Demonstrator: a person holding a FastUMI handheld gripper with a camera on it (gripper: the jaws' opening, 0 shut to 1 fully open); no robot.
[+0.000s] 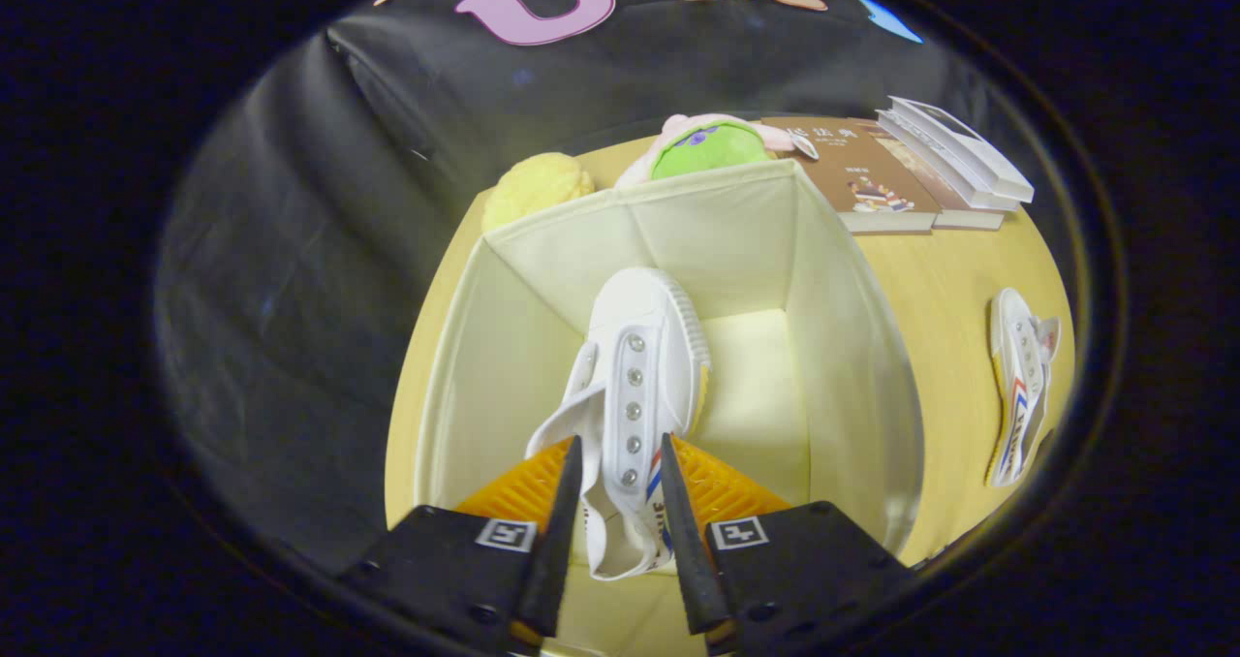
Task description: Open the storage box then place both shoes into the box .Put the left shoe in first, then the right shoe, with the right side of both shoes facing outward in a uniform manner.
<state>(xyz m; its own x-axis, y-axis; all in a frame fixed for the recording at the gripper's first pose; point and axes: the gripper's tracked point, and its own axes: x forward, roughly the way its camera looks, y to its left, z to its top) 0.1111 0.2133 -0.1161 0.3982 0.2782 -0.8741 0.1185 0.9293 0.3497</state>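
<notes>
You are looking at two white canvas shoes, one open cream fabric storage box (pixel 852 347), two or possibly three books (pixel 886 177) stacked beyond it, and two plush toys, one yellow (pixel 536 187) and one green-and-pink (pixel 707 143), all sitting on a tan wooden table (pixel 954 289). Your gripper (pixel 620 502) is clamping both fingers on the first shoe (pixel 635 366), a laced sneaker with metal eyelets, ribbed rubber toe and red-blue stripe, which is hanging toe-first inside the box. The second shoe (pixel 1017 386) is lying on its side on the table, well apart from the box.
</notes>
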